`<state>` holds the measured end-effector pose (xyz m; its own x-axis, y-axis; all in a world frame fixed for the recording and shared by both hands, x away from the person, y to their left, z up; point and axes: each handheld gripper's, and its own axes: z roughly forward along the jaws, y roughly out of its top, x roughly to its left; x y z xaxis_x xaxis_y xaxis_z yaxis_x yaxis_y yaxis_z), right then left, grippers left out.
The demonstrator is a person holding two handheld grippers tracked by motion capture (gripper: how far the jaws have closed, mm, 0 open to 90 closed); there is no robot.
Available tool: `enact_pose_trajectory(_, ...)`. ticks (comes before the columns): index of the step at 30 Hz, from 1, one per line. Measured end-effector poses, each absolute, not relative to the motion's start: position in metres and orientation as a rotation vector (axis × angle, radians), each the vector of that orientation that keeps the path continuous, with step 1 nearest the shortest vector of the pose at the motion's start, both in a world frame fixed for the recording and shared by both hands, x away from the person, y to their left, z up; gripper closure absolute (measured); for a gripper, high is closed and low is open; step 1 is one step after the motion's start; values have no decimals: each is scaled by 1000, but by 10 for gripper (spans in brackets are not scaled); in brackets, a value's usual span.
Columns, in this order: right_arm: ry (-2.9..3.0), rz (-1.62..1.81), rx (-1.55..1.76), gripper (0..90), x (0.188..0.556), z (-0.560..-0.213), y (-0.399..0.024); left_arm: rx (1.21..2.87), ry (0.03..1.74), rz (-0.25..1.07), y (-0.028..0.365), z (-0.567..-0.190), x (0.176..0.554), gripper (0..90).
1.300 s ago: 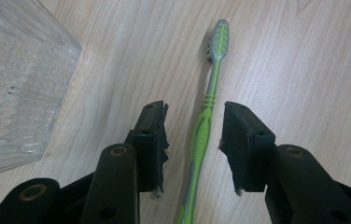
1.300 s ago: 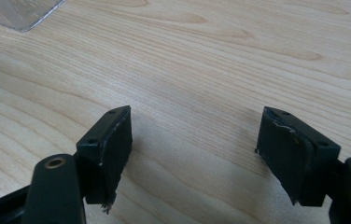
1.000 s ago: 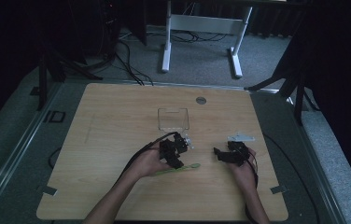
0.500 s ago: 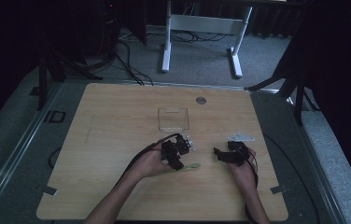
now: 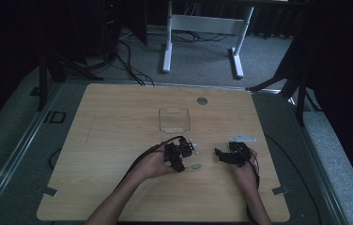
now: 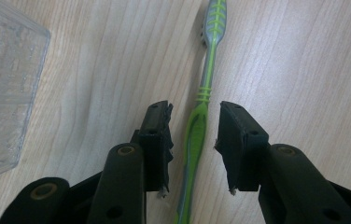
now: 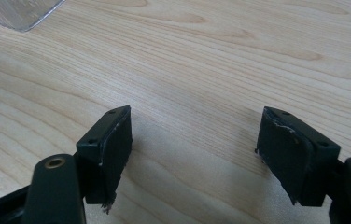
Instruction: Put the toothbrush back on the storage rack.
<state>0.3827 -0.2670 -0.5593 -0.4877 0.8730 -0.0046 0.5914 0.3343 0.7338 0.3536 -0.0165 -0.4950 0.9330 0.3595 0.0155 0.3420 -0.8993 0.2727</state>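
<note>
Left tongs (image 6: 194, 135) straddle a green toothbrush (image 6: 200, 112) lying flat on the wooden table (image 5: 118, 140).
Their jaws have just been closing, pads still clear of the handle, pointing down from the left hand (image 5: 153, 164). Right tongs (image 7: 194, 154) rest nearby, jaws wide, nothing between; a clear box (image 5: 174, 120) sits beyond.

Recording lab: wooden table (image 5: 118, 140) on grey carpet (image 5: 203, 56), black curtains (image 5: 343, 70), floor cables (image 5: 127, 51), white desk frame (image 5: 203, 28).
</note>
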Motion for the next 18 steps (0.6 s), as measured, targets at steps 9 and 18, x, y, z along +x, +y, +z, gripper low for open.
enact_pose_trajectory(9,2205,960,1291,264,383,-559,-267,2847,513,80,-19,-498,354,662)
enact_pose_trajectory(18,2205,960,1291,264,383,-559,-267,2878,497,60,-23,-503,354,700)
